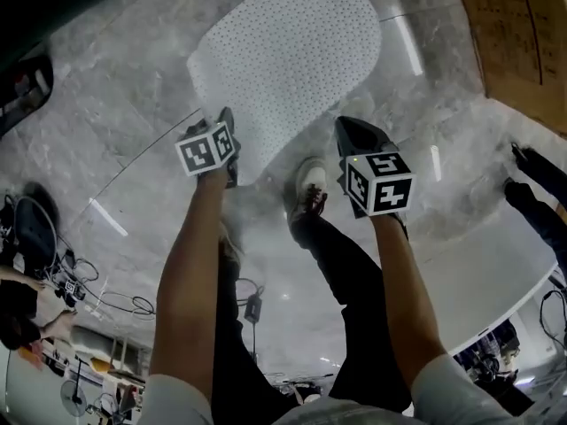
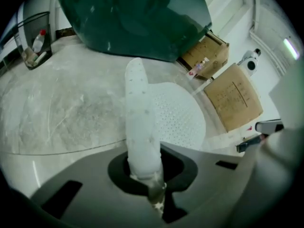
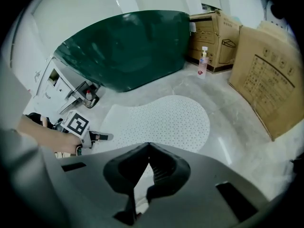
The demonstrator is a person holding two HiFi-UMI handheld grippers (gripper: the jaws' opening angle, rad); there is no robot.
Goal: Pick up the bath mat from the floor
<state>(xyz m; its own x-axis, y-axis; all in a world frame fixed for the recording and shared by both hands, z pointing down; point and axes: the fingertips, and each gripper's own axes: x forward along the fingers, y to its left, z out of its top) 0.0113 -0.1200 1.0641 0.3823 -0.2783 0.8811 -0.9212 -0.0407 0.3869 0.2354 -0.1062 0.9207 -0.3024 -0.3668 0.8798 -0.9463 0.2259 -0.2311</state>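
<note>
The black print on the flat cardboard sheet (image 3: 270,84) and on the cardboard boxes (image 3: 213,37) behind it is too small to read. A small pump bottle (image 3: 203,61) with a pink label stands on the floor (image 1: 133,104) in front of the boxes. In the left gripper view, a black wire basket (image 2: 28,32) holds a white bottle with a red cap (image 2: 39,39).

The white perforated bath mat (image 1: 292,51) lies on the marbled floor, its rounded far end toward a large dark green object (image 3: 123,51). The left gripper (image 1: 223,127) is clamped on the mat's near left edge, which stands up as a fold between its jaws. The right gripper (image 1: 359,131) is at the near right edge. Its jaw tips meet, and white mat shows in the gap behind them. A shoe (image 1: 310,189) is planted between the two grippers.
</note>
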